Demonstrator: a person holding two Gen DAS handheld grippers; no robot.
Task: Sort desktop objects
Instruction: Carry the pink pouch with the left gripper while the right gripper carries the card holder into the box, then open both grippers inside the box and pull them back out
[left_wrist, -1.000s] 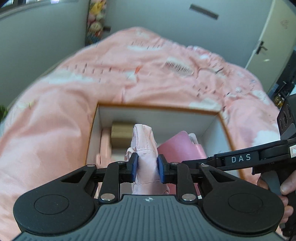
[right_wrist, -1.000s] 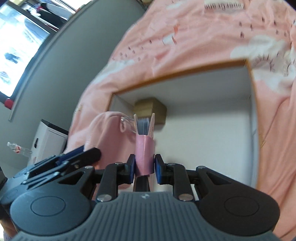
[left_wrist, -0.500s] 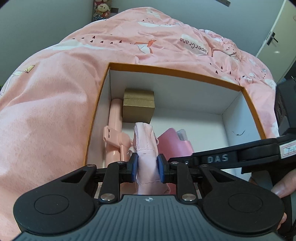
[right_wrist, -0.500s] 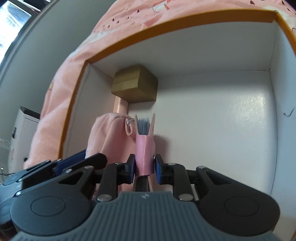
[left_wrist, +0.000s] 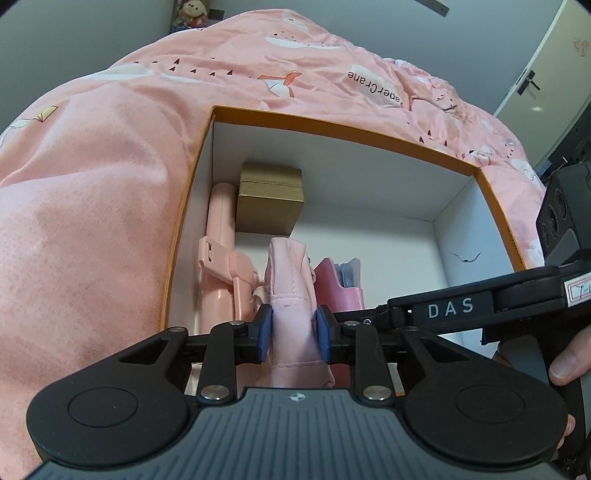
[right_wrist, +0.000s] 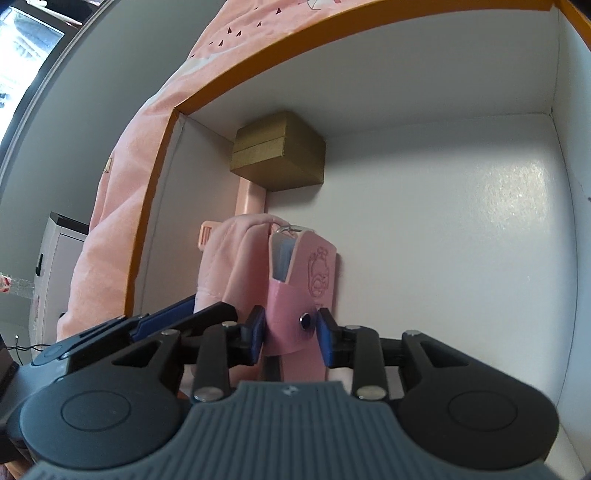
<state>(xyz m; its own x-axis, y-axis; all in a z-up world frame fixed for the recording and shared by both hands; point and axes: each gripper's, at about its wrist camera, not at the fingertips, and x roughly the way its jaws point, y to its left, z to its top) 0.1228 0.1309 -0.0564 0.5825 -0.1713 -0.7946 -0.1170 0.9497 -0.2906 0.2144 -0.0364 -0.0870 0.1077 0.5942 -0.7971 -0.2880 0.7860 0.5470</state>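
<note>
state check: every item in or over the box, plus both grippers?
orange-rimmed box: open, no lid
gold box: lid closed, far left corner
pink stick: lying along left wall
pink fabric pouch: upright, between left gripper jaws, opening
pink card holder: tilted, right gripper releasing

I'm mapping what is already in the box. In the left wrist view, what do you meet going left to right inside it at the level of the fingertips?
Left wall of the box → pink stick → pink cloth pouch between the opening left gripper pads → pink card holder → right gripper.
</note>
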